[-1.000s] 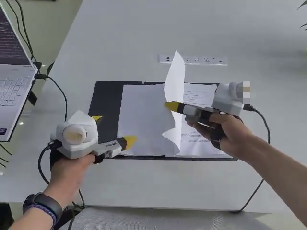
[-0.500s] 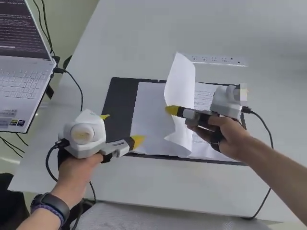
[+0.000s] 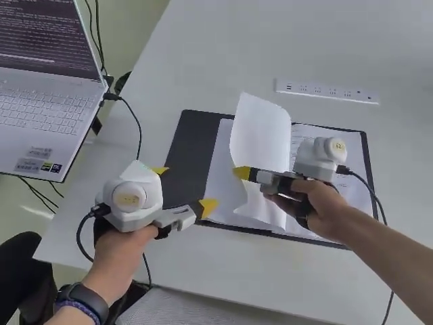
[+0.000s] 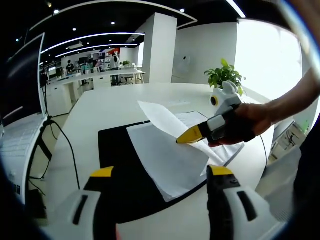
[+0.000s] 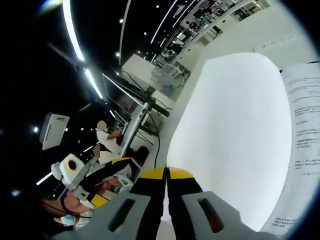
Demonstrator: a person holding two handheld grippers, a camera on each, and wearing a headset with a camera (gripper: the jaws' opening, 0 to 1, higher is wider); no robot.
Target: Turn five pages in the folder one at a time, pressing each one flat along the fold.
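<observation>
A black folder lies open on the white table, a blank turned sheet on its left half and a printed page on its right. My right gripper is shut on the lower edge of a lifted page, which curves upright above the fold. The right gripper view shows the closed yellow tips pinching that white page. My left gripper hovers open at the folder's front left corner, holding nothing. Its own view looks between its jaws across the folder toward the lifted page.
An open laptop sits at the left with cables trailing off the table edge. A white power strip lies beyond the folder. A potted plant stands far off. The table's front edge runs close to the folder.
The head camera has swung right and down. My right gripper has carried the page leftward over the fold, and the sheet now leans more to the left. The left gripper stays open near the corner.
</observation>
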